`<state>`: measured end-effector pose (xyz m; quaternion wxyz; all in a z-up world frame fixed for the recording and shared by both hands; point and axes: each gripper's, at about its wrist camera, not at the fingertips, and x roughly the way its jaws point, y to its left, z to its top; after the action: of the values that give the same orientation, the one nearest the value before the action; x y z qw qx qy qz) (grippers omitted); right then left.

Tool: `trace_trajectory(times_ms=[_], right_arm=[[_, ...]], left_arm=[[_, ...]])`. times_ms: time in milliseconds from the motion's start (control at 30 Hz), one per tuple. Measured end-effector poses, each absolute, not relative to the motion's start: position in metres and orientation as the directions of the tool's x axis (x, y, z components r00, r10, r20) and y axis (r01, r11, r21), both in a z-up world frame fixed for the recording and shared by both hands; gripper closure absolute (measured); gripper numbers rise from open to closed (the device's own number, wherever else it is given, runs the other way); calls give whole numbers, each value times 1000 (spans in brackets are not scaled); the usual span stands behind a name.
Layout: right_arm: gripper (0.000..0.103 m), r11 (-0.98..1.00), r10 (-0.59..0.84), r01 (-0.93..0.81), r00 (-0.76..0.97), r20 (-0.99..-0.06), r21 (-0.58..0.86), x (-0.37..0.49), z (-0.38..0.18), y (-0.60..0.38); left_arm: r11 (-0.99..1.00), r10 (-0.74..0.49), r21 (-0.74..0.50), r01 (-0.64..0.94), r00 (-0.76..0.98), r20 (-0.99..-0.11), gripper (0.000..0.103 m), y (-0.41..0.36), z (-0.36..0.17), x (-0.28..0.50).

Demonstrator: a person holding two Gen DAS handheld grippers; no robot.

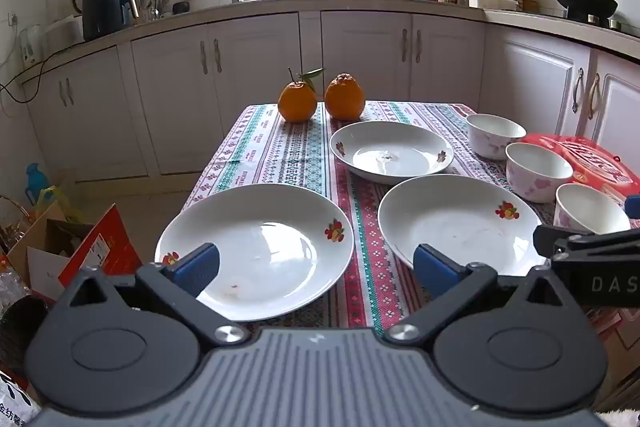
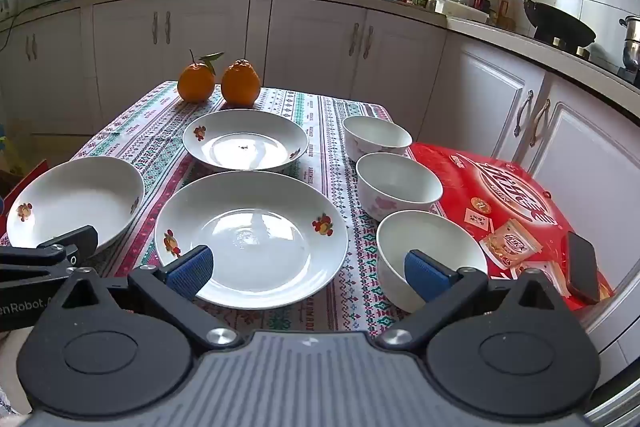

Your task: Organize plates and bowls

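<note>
Three white plates with fruit prints lie on the patterned tablecloth: a near-left plate (image 1: 256, 247) (image 2: 76, 203), a near-middle plate (image 1: 456, 219) (image 2: 252, 235) and a far plate (image 1: 392, 151) (image 2: 246, 145). Three white bowls with pink flowers stand in a row on the right: far (image 2: 376, 141) (image 1: 494, 135), middle (image 2: 398, 183) (image 1: 538, 169), near (image 2: 428, 255) (image 1: 590, 207). My left gripper (image 1: 316, 269) is open and empty above the near-left plate's front edge. My right gripper (image 2: 308, 273) is open and empty, between the near-middle plate and the near bowl.
Two oranges (image 1: 320, 99) (image 2: 218, 81) sit at the table's far edge. A red box (image 2: 508, 203) with a phone (image 2: 582, 271) on it lies right of the bowls. Cardboard boxes (image 1: 80, 247) stand on the floor at left. Kitchen cabinets surround the table.
</note>
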<state>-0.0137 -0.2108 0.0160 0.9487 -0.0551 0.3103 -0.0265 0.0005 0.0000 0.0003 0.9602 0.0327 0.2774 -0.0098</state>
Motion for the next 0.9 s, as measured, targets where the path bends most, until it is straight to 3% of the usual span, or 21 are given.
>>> trace_trajectory(times_ms=[900], right_arm=[[0, 993, -86, 20, 811, -579, -120, -15, 17, -210]], left_arm=[[998, -5, 50, 37, 852, -524, 1, -1, 2, -1]])
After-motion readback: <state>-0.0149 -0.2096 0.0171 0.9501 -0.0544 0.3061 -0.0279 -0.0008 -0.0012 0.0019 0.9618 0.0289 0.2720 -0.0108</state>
